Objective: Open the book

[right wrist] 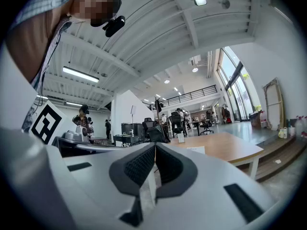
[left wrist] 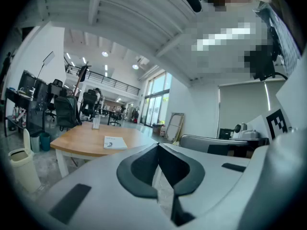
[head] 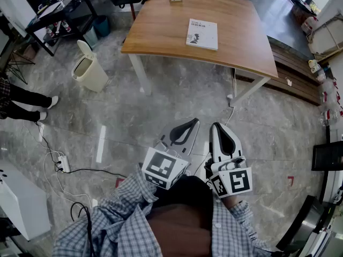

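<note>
My left gripper [head: 188, 126] and right gripper [head: 216, 128] are both pinched together, empty, well apart from the closed book [head: 202, 34] lying on the table [head: 161, 44]. I'd walk close first, then slip one claw under the cover's free edge only.

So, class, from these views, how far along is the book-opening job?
Done: nothing; the book lies closed on the table. In hand: the left gripper and right gripper are shut, empty, held near the person's body, away from the table. Left: approach, reach the book, lift its cover.
</note>
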Action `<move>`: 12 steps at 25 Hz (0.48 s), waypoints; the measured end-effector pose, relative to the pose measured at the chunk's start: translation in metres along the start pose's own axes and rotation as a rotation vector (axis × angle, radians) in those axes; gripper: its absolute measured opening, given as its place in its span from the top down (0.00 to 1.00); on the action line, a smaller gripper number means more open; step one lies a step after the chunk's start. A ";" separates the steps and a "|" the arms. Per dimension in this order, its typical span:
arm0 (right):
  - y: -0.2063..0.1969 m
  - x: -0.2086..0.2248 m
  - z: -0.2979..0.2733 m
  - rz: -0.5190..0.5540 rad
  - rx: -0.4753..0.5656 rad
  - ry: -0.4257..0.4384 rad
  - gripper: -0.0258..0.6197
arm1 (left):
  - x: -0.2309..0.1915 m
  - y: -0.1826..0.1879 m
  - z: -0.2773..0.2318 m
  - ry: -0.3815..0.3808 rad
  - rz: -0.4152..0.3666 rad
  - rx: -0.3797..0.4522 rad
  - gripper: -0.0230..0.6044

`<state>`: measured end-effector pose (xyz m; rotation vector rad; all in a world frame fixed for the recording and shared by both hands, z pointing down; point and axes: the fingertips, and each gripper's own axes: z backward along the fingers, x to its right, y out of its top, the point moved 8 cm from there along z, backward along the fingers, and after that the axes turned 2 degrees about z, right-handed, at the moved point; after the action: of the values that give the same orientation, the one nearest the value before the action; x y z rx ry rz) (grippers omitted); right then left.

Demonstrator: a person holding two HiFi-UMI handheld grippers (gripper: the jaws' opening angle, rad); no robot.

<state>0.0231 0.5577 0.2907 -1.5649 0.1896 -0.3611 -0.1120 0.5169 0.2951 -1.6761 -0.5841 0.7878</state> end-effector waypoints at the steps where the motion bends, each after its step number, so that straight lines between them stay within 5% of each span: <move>1: -0.001 0.001 -0.001 0.001 0.000 0.001 0.93 | -0.001 -0.001 -0.002 0.001 -0.002 0.000 0.95; 12: -0.003 0.015 0.002 -0.006 -0.004 -0.002 0.93 | 0.008 -0.004 -0.014 -0.001 -0.012 -0.011 0.95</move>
<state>0.0373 0.5547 0.2955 -1.5698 0.1841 -0.3642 -0.0961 0.5144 0.2994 -1.6803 -0.5999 0.7782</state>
